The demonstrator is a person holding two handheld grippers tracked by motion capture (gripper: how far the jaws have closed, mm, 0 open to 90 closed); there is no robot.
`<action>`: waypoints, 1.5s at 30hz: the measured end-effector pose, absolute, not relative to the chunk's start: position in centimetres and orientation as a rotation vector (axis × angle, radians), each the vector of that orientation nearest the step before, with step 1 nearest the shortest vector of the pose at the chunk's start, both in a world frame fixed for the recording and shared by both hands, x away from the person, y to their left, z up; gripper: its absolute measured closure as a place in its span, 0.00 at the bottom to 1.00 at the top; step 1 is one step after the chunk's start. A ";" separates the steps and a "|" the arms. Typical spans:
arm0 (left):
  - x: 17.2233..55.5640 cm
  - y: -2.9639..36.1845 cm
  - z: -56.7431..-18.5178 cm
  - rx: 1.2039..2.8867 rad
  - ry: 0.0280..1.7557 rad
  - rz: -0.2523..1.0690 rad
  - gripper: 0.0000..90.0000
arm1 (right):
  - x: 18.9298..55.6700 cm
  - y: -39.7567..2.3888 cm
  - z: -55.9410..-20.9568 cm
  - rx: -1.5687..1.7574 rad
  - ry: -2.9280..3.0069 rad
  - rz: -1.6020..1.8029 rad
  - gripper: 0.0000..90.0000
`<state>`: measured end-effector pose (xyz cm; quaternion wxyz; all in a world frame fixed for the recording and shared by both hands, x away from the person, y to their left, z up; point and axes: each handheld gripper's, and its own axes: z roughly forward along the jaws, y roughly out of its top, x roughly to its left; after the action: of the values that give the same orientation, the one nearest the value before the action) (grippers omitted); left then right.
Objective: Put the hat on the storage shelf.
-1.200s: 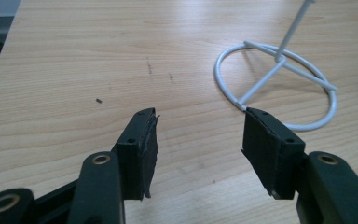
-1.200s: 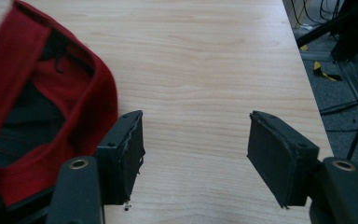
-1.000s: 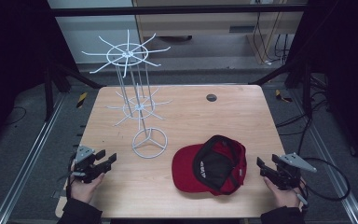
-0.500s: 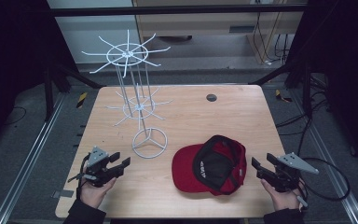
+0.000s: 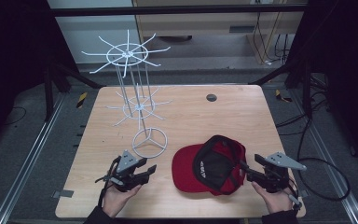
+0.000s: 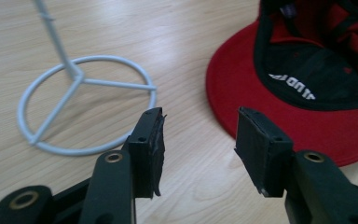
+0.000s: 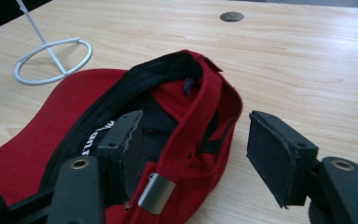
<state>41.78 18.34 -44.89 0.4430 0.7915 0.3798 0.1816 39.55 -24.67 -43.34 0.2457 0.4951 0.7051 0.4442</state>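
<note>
A red cap (image 5: 200, 163) with a black lining lies upside down on the wooden table (image 5: 242, 116), its brim to the left. My left gripper (image 5: 152, 169) is low over the table just left of the brim (image 6: 307, 126). It is open with only bare wood between the pads, and its jaws have just been closing a little. My right gripper (image 5: 242, 166) is at the cap's back edge (image 7: 200, 93). It is open: one pad (image 7: 128, 140) is inside the crown and the other (image 7: 272, 154) is outside, apart from the fabric. The strap buckle (image 7: 156, 192) lies between the jaws.
A white wire display stand (image 5: 129, 55) with spoked arms rises behind the left gripper. Its ring base (image 5: 149, 142) rests on the table close to the cap's brim. A round dark grommet (image 5: 211, 97) sits near the far edge. Black frame posts flank the table.
My left gripper has slid right across the table towards the cap's brim. My right gripper has shifted slightly left, up to the cap's back edge.
</note>
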 end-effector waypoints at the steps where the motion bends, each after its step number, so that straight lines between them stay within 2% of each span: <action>1: 41.8 18.3 -44.9 1.963 0.942 0.451 0.58 | 39.6 -24.7 -43.3 1.351 1.924 1.212 0.41; 13: 40.3 13.3 -45.9 2.061 0.801 0.398 0.61 | 40.2 -22.9 -44.3 1.332 2.029 1.165 0.50; 14: 40.2 12.8 -46.1 2.070 0.784 0.392 0.61 | 40.3 -22.7 -44.5 1.327 2.040 1.155 0.55; 20: 39.8 10.7 -46.8 2.111 0.724 0.356 0.60 | 40.7 -22.3 -44.9 1.326 2.079 1.101 0.64; 24: 39.5 9.5 -46.8 2.123 0.686 0.331 0.59 | 40.9 -22.1 -45.0 1.325 2.102 1.067 0.80; 27: 39.4 9.1 -46.9 2.130 0.664 0.318 0.57 | 41.0 -21.9 -45.1 1.328 2.117 1.051 0.88; 36: 39.0 7.0 -47.3 2.179 0.581 0.297 0.51 | 41.1 -22.0 -45.0 1.335 2.110 1.056 0.92; 45: 39.1 5.3 -48.2 2.243 0.552 0.301 0.49 | 41.2 -22.2 -44.8 1.345 2.072 1.075 0.95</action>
<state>39.15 5.35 -48.16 0.3949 0.8846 0.2178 0.1188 41.22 -22.16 -44.80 0.2220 0.4867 0.7500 0.3890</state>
